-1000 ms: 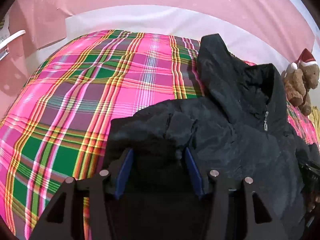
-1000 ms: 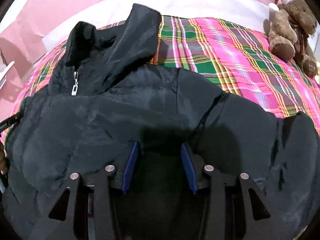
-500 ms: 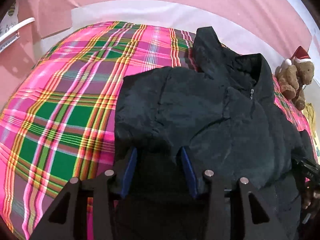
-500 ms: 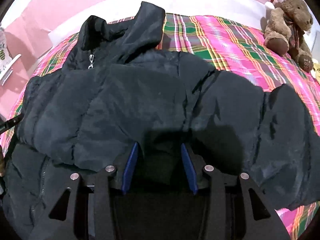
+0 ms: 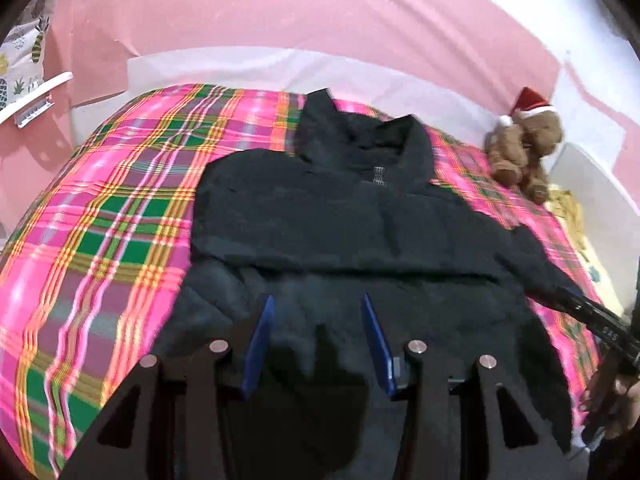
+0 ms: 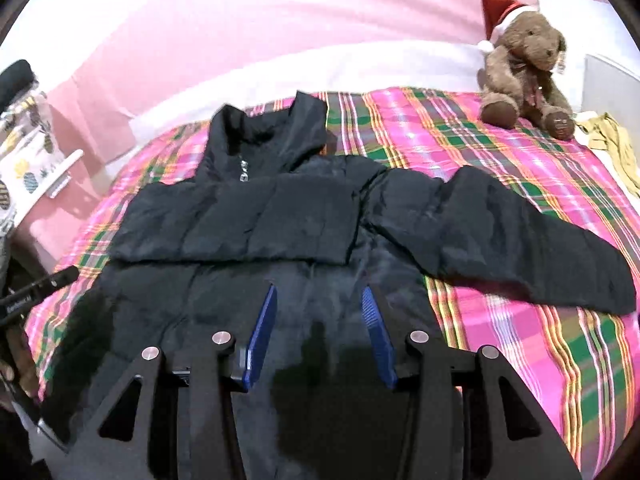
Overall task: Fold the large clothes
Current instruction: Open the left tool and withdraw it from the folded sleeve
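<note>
**Item: black padded jacket on plaid bed, both claws released**

1. Black jacket [image 5: 340, 216]. We record it spread across the middle of the bed, collar toward the top of the frame and lower body toward the bottom edge. In the right wrist view the jacket [image 6: 240, 220] shows a straight edge of one layer running across its middle, with more dark fabric below it. A silver zip pull [image 6: 243, 171] hangs at the collar. One sleeve [image 6: 520, 248] lies stretched out flat toward the right of the frame.

2. Left claw [image 5: 317, 300]. It sits at bottom centre, blue pads [image 5: 260, 336] standing apart. We see jacket fabric lying below the gap and nothing pinched between the pads: released.

3. Right claw [image 6: 319, 291]. It sits at bottom centre with its blue pads [image 6: 262, 332] likewise apart over the jacket's lower part and its shadow falling on the fabric: released, gripping nothing.

4. Bed cover [image 5: 112, 208]. It is a pink, green and yellow plaid, bare at the left of the left wrist view and at the right of the right wrist view [image 6: 520, 152].

5. Teddy bear [image 6: 520, 76]. Brown with a red Santa hat, it sits at the upper right of the frame, well apart from the jacket; it is also seen at [image 5: 520, 152].

6. Yellow cloth [image 6: 616, 144]. It lies crumpled at the right edge, just beside the bear.

7. Pink wall [image 5: 320, 8]. It runs across the top of the frame.
</note>
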